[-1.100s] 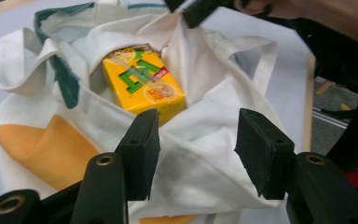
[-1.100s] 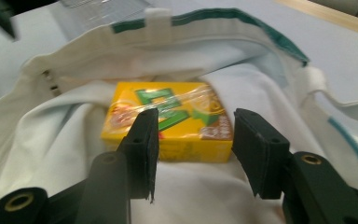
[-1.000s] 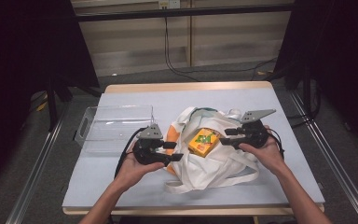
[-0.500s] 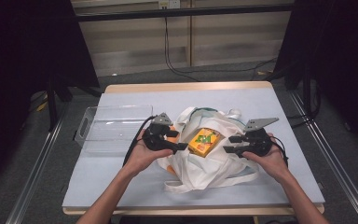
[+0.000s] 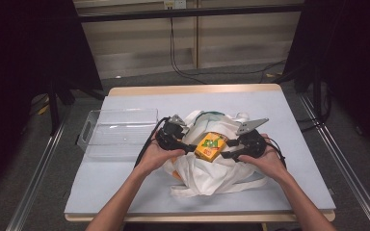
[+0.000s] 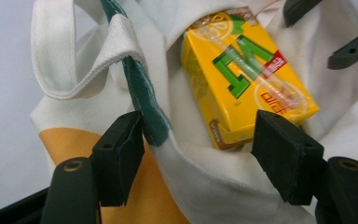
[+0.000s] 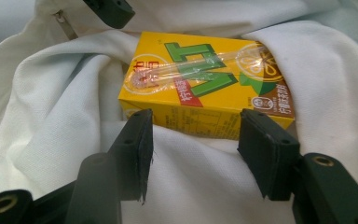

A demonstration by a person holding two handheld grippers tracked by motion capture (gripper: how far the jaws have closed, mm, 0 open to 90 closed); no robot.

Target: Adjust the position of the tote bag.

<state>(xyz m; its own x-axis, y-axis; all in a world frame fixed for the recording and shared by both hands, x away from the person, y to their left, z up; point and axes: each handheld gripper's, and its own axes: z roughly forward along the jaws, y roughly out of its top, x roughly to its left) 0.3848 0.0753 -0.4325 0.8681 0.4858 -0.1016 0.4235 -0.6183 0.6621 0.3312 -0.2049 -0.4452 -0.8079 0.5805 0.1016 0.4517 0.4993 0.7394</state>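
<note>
Two grippers at the mouth of a white tote bag [image 5: 212, 168], with a yellow drink carton [image 5: 211, 146] lying between them.

The left gripper [image 6: 198, 151] is open, its jaws astride the bag's cloth rim; the green-edged bag strap [image 6: 140, 88] touches one jaw, and the carton sits just ahead. The right gripper [image 7: 193, 147] is also open, the folded cloth lying between its jaws and the carton just beyond. A clear plastic tray [image 5: 118, 132] rests on the worktop [image 5: 294, 125] beside the left gripper, away from the bag.

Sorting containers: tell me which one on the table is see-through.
The clear plastic tray, left of the white tote bag. The bag is opaque cloth holding a yellow drink carton.
</note>
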